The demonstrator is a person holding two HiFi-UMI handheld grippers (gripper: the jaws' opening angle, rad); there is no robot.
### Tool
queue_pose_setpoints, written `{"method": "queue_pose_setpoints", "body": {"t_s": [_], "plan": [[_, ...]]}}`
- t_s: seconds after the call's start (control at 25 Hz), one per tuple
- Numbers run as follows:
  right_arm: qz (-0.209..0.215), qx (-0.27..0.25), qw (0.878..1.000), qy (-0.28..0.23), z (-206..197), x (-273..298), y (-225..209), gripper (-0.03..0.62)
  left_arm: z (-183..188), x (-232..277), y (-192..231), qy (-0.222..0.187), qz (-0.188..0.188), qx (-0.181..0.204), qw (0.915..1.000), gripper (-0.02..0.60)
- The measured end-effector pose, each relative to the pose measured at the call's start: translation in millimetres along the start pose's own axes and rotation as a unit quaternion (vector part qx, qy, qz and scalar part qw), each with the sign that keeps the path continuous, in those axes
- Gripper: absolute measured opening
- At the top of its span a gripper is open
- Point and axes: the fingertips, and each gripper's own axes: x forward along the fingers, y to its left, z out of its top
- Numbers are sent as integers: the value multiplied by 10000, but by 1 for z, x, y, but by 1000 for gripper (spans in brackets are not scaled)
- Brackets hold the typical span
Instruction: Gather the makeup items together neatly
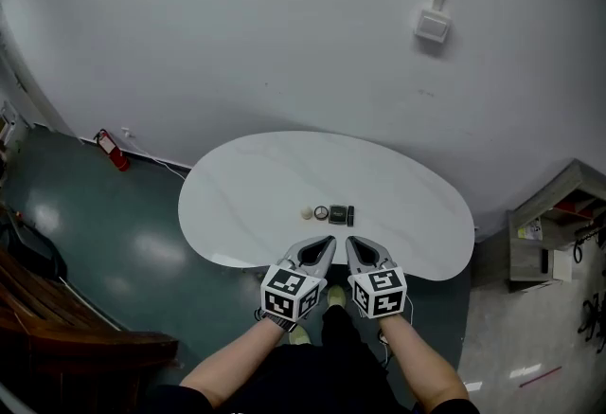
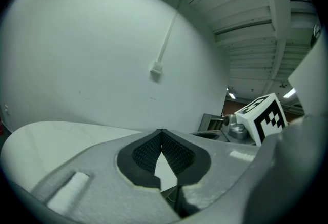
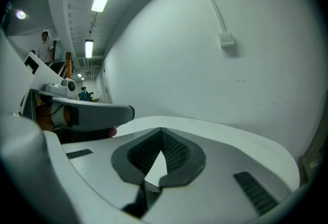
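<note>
Several small makeup items lie in a tight row near the front of the white oval table [image 1: 256,180]: a pale round piece [image 1: 307,212], a dark ring-shaped compact [image 1: 322,212], a dark square case [image 1: 337,213] and a slim dark stick [image 1: 350,215]. My left gripper [image 1: 328,241] and right gripper [image 1: 349,242] hover side by side just short of them, above the table's near edge. Both are shut with nothing between the jaws. In the left gripper view the left gripper [image 2: 162,131] has its tips touching; the right gripper [image 3: 161,130] looks the same in its own view. The items are hidden in both gripper views.
A grey-white wall [image 1: 284,33] with a switch box [image 1: 433,26] rises behind the table. A red fire extinguisher [image 1: 112,149] stands on the floor at left. Brown furniture [image 1: 57,317] sits at lower left, a shelf unit [image 1: 559,227] at right. People stand far down a corridor [image 3: 48,48].
</note>
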Motion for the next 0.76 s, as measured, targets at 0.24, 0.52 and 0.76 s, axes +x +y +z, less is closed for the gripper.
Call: {"method": "queue_pose_setpoints", "body": {"t_s": [0.24, 0.52, 0.76], "plan": [[-52, 73, 9999, -73, 2, -4, 0, 14, 5, -3, -4, -70, -45, 75, 9999, 8], [-49, 135, 9998, -160, 9, -8, -2, 14, 11, -3, -6, -122, -27, 116, 9999, 8], [-20, 99, 9999, -133, 3, -7, -1, 14, 3, -2, -5, -130, 8, 61, 9999, 8]]}}
